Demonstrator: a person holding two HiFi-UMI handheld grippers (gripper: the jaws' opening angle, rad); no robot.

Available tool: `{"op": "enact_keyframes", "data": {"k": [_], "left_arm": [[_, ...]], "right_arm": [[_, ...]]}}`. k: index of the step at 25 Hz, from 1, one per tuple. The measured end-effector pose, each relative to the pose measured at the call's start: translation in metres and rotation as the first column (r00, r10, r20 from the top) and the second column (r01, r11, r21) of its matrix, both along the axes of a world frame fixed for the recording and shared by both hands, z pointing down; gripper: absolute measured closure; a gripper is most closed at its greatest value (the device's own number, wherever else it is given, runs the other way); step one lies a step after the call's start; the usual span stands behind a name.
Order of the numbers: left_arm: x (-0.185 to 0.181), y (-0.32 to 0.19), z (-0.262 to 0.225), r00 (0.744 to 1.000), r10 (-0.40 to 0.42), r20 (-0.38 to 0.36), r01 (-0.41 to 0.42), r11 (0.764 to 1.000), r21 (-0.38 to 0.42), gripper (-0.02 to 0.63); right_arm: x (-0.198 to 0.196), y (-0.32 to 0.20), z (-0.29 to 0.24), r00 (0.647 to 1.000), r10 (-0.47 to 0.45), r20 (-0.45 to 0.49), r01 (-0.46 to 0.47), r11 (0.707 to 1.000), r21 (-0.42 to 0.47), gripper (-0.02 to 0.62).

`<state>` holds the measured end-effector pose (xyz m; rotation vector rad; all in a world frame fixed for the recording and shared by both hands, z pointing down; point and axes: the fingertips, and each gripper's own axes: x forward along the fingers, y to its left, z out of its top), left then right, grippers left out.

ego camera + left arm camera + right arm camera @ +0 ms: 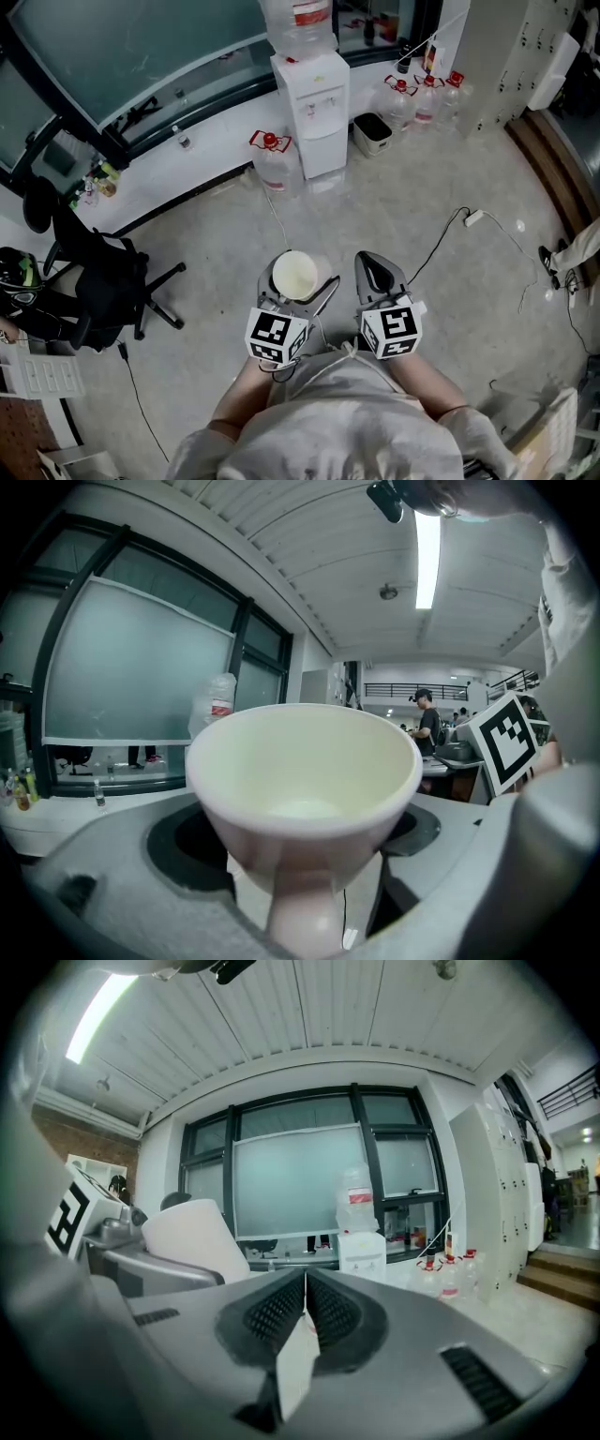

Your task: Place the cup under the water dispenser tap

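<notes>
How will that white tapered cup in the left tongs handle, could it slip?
The white tapered cup looks empty, so it is probably light. Its walls narrow downward, so it likely wedges between the left tongs rather than slipping through. Its smooth surface might still slide if jolted.

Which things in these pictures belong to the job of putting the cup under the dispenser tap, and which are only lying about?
For the job:
- cup, gripped in the left tool
- water dispenser with its taps

Just lying about:
- spare water jugs on the floor
- black office chair
- white power strip with its cable
- right tool, shut and empty
</notes>
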<state>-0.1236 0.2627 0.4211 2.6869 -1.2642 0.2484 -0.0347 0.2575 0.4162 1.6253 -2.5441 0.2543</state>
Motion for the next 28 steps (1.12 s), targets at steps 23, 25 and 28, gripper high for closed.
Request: {"op": "enact_keyframes", "data": {"k": [23, 25, 28], "left_arm": [[0.141, -0.148, 0.020, 0.990, -0.140, 0.007, 0.140, 0.989, -0.047, 0.146], [0.143, -0.168, 0.025, 0.992, -0.129, 0.005, 0.130, 0.990, -0.052, 0.146], [0.145, -0.204, 0.028, 0.994, -0.109, 0.001, 0.109, 0.992, -0.058, 0.146]], "right_arm": [[0.135, -0.144, 0.041, 0.985, -0.172, -0.009, 0.171, 0.982, -0.081, 0.568], [0.135, -0.164, 0.043, 0.985, -0.173, -0.020, 0.171, 0.982, -0.078, 0.568], [0.132, -0.200, 0.043, 0.985, -0.172, -0.033, 0.169, 0.983, -0.073, 0.568]]}}
